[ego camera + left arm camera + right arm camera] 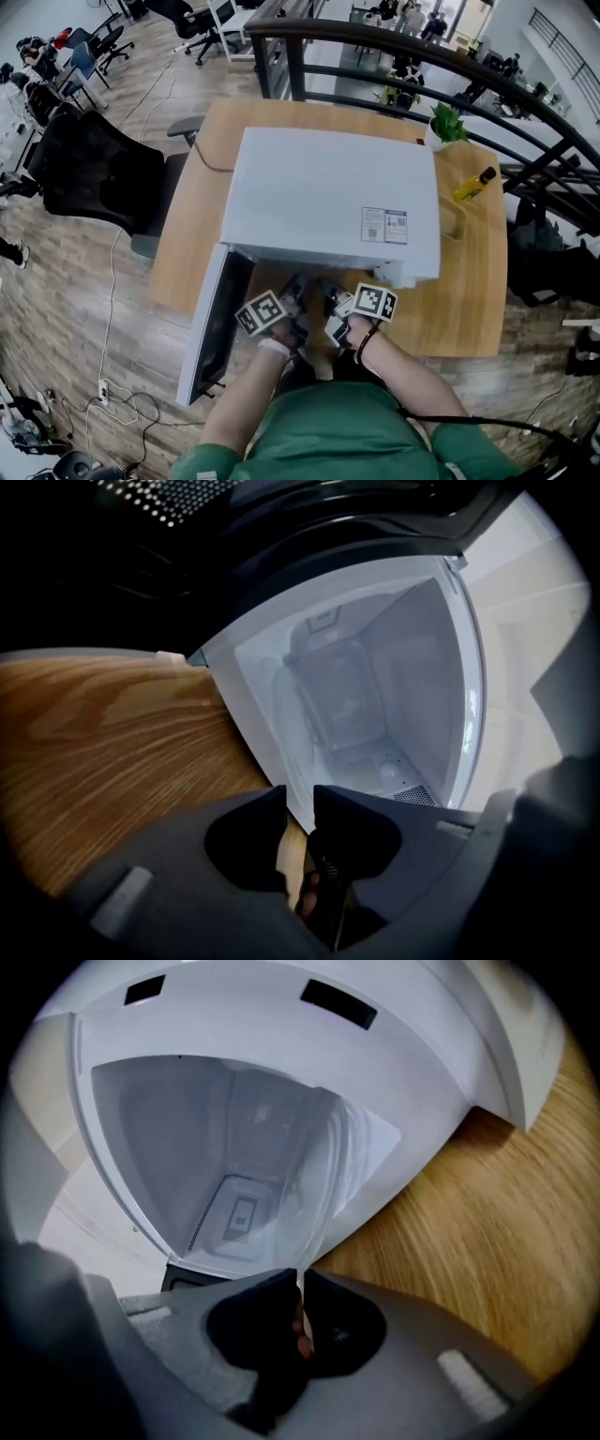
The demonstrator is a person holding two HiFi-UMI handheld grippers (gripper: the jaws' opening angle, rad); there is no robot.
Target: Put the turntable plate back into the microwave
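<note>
— Where is the turntable plate (321,1190)?

— Held flat between both tongs at the open mouth of the microwave (328,197), over the strip of counter (469,300) along its near edge. It is clear glass, so it shows mostly as a pale sheen across the cavity (375,696). From the head view it can hardly be made out.

— And the tongs themselves?

— The right tongs (300,1282) are clenched on the plate's rim, with the pads nearly together and the thin glass edge pinched between them. The left tongs (300,803) grasp the opposite rim with a slightly wider gap. The glass is fainter on that side.

— How does the microwave sit?

— It is white and stands in the middle of the counter, with its front toward the near edge. Its door (216,319) is swung wide to the left and reaches out beyond that edge.

— Anything else on the counter?

— A small potted plant (448,124) stands at the far right corner, with a yellow object (475,184) near the right edge. Both are well apart from the tongs.
</note>
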